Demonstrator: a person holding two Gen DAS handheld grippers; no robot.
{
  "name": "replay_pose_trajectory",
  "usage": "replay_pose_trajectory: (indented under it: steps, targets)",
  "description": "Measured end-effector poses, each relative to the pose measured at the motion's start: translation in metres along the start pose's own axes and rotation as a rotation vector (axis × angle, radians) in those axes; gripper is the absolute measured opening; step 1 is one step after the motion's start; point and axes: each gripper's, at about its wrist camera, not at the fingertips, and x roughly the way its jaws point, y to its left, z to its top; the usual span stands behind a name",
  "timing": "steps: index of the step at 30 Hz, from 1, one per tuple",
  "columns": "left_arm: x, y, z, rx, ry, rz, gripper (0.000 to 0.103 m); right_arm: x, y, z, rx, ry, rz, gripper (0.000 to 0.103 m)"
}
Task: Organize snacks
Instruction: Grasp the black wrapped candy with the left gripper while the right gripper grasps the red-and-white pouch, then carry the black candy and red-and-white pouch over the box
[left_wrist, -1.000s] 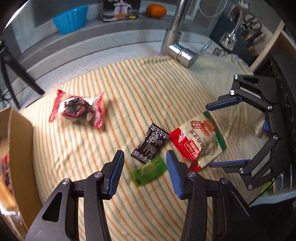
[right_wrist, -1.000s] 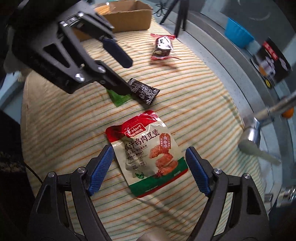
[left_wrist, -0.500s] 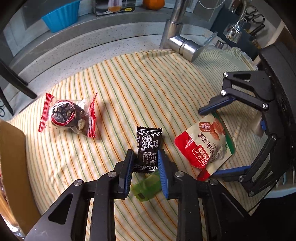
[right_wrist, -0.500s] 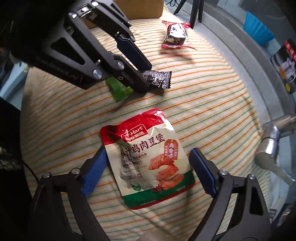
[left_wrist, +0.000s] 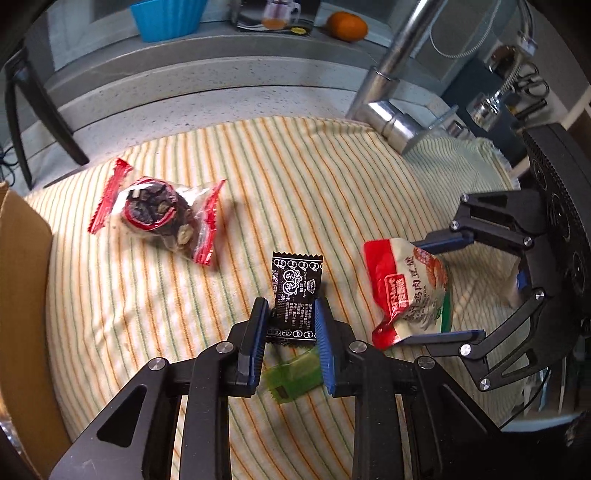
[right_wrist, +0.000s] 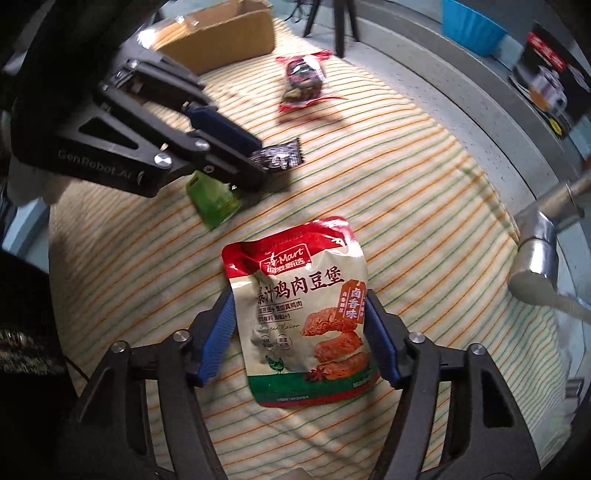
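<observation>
Both grippers closed in | left gripper (left_wrist: 290, 325) pinches black sachet (left_wrist: 294, 295) | right gripper (right_wrist: 301, 332) clamps chicken pouch (right_wrist: 306, 314)

Left wrist view: looking forward and down along the left tongs (left_wrist: 290, 314), close over the striped cloth (left_wrist: 258, 177), facing the faucet (left_wrist: 391, 110) and back ledge. Right wrist view: looking down along the right tongs (right_wrist: 301, 332), facing the cardboard box (right_wrist: 221, 44). Both sharing the cloth, the black packet (left_wrist: 295, 291) (right_wrist: 277, 158), and each other's tongs.

Faucet (left_wrist: 391, 96) overhangs the striped cloth (left_wrist: 295, 177); cardboard box (left_wrist: 22, 295) walls its left edge
</observation>
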Motion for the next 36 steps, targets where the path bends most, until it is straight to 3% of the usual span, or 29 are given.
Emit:
replay_pose_trajectory:
  steps: [12,21,36]
  targets:
    - [-0.021,0.015,-0.002,-0.056,-0.053,-0.005,0.023,-0.023,-0.026,-0.01,0.216,-0.108,0.015,0.057]
    - [-0.055,0.019,-0.005,-0.086,-0.125,0.011,0.023,-0.054,-0.024,-0.015,0.28,-0.197,0.012,0.056]
    - [-0.148,0.092,-0.025,-0.249,-0.312,0.129,0.023,-0.083,0.021,0.081,0.246,-0.353,0.056,0.056]
